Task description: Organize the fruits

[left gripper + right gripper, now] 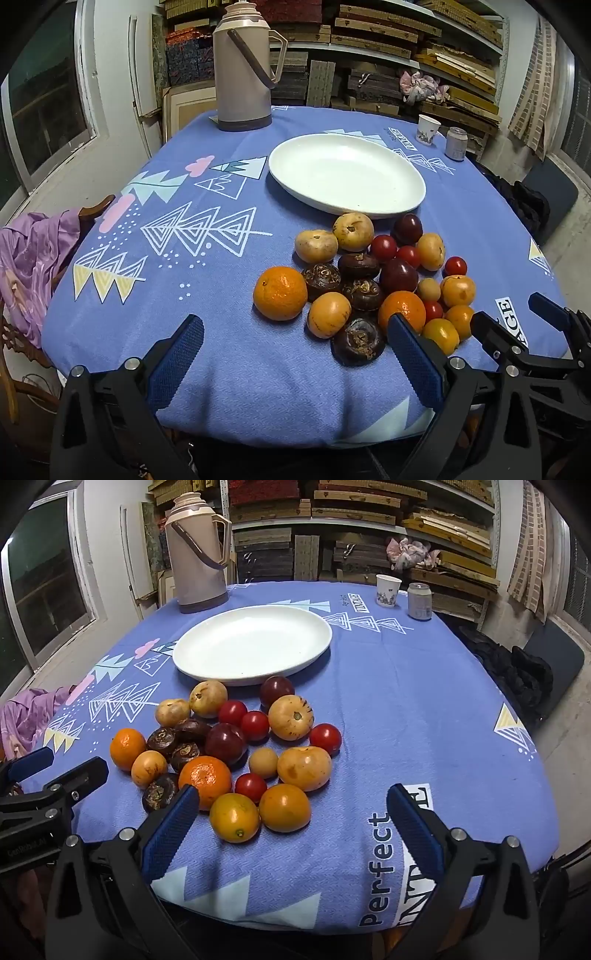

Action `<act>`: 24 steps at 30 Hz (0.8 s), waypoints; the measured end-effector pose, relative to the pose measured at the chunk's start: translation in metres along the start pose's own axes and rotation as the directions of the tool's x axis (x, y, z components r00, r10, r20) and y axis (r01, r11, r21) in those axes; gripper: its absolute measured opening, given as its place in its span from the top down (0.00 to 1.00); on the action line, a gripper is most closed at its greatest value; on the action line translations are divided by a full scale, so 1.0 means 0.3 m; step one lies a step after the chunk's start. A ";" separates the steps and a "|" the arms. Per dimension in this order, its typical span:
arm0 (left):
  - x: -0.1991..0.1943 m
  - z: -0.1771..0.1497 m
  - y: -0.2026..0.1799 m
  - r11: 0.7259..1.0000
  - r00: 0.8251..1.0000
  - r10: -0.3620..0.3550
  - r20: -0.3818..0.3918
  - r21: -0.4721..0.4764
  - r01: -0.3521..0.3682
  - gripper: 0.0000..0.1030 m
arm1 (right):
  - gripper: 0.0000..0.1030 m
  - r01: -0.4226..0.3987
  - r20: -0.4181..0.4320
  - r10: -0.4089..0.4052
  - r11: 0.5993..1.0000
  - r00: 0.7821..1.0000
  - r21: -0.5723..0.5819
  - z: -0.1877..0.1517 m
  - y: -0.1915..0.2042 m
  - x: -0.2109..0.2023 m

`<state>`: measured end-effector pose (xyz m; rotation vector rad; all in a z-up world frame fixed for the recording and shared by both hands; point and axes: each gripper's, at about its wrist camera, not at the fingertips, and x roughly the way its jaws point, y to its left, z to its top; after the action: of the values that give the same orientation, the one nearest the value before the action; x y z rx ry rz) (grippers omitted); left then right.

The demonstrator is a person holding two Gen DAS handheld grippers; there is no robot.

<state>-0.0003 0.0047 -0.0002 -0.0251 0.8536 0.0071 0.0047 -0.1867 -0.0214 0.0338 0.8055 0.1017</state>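
Note:
A pile of fruit lies on the blue tablecloth in front of an empty white plate: oranges, red cherry tomatoes, dark water chestnuts, dark plums and yellow-brown fruits. My left gripper is open and empty at the near edge, left of the pile. My right gripper is open and empty, just before the nearest yellow fruits. The right gripper also shows in the left wrist view.
A tall beige thermos stands at the back left. A paper cup and a can stand at the back right. A chair with purple cloth is left of the table. Shelves fill the back wall.

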 end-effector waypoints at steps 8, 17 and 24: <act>0.001 -0.003 -0.005 1.000 1.000 0.004 0.004 0.000 -0.004 0.03 | 0.04 -0.001 -0.001 0.001 1.000 1.000 0.002 0.001 -0.008 0.002; 0.008 -0.010 -0.009 1.000 1.000 0.004 0.000 0.001 -0.004 0.03 | 0.04 -0.004 0.001 0.004 1.000 1.000 0.003 -0.001 -0.013 0.013; 0.010 -0.010 -0.007 1.000 1.000 0.003 -0.002 -0.001 -0.003 0.03 | 0.04 -0.004 0.001 0.004 1.000 1.000 0.009 0.000 -0.018 0.014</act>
<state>-0.0005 0.0024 -0.0044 -0.0252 0.8560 0.0102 0.0078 -0.1916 -0.0248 0.0436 0.8052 0.1022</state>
